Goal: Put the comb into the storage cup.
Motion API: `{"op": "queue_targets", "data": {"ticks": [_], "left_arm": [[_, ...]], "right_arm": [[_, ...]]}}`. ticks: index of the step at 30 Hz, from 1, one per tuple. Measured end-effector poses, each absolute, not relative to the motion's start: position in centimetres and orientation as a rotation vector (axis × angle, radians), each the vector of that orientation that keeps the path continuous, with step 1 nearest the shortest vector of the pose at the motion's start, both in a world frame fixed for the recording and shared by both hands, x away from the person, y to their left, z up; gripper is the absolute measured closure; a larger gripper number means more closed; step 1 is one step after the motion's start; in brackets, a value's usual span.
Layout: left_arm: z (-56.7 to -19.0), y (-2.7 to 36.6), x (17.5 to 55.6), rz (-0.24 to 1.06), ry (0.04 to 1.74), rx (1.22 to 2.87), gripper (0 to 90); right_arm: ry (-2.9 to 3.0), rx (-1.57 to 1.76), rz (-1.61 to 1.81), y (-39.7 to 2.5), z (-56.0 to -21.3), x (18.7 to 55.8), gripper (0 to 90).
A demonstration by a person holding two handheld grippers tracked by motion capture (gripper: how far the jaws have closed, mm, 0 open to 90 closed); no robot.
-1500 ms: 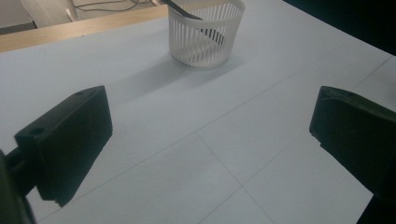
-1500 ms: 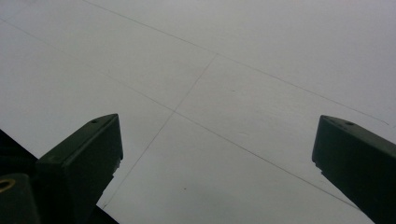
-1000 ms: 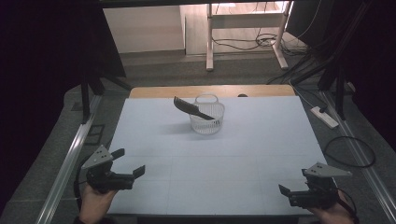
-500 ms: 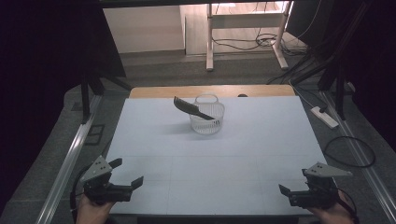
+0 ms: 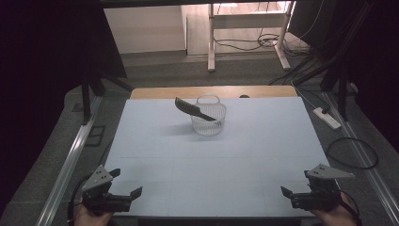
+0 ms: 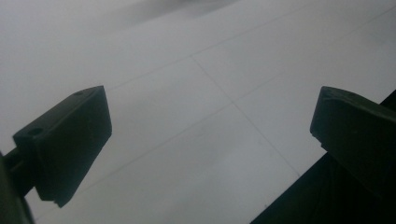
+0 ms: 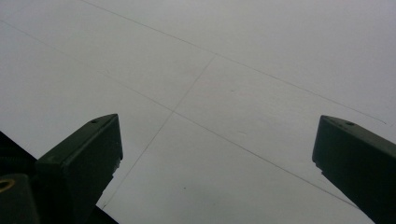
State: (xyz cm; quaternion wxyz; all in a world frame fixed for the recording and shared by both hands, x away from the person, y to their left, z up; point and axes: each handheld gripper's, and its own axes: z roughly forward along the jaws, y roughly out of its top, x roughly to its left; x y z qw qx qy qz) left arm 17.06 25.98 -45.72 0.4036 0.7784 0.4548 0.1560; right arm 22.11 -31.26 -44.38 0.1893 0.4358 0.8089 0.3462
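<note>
A small white wire basket (image 5: 209, 120) stands at the far middle of the white table (image 5: 244, 150). A dark, long, flat tool (image 5: 192, 108) leans in it, with one end inside and the other sticking out up and to the left. My left gripper (image 5: 126, 182) is at the near left corner, open with nothing in it, and its jaws stand wide apart over bare table in the left gripper view (image 6: 210, 121). At the near right corner my right gripper (image 5: 296, 182) is also open with nothing between its jaws (image 7: 215, 140). Both grippers are far from the basket.
Faint seam lines cross the table top. A wooden strip (image 5: 155, 92) runs along the far edge. A metal rail (image 5: 70, 155) lies on the floor at the left, and a power strip (image 5: 327, 117) with cables at the right. Desk legs (image 5: 211, 42) stand beyond.
My left gripper has drawn back toward the near edge and sits lower in the view. The right gripper, basket and tool have not moved.
</note>
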Motion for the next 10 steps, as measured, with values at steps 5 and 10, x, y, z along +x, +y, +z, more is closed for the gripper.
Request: {"op": "queue_targets", "data": {"ticks": [5, 10], "left_arm": [[-45.79, 26.02, 16.91, 0.39, 1.156, 1.969, 0.0], [-45.81, 26.12, 17.07, 0.37, 1.162, 1.958, 0.0]], "right_arm": [[2.275, 1.223, 0.972, -31.23, -44.37, 22.09, 2.3], [2.279, 1.217, 0.967, -31.22, -44.41, 22.11, 2.4]]}}
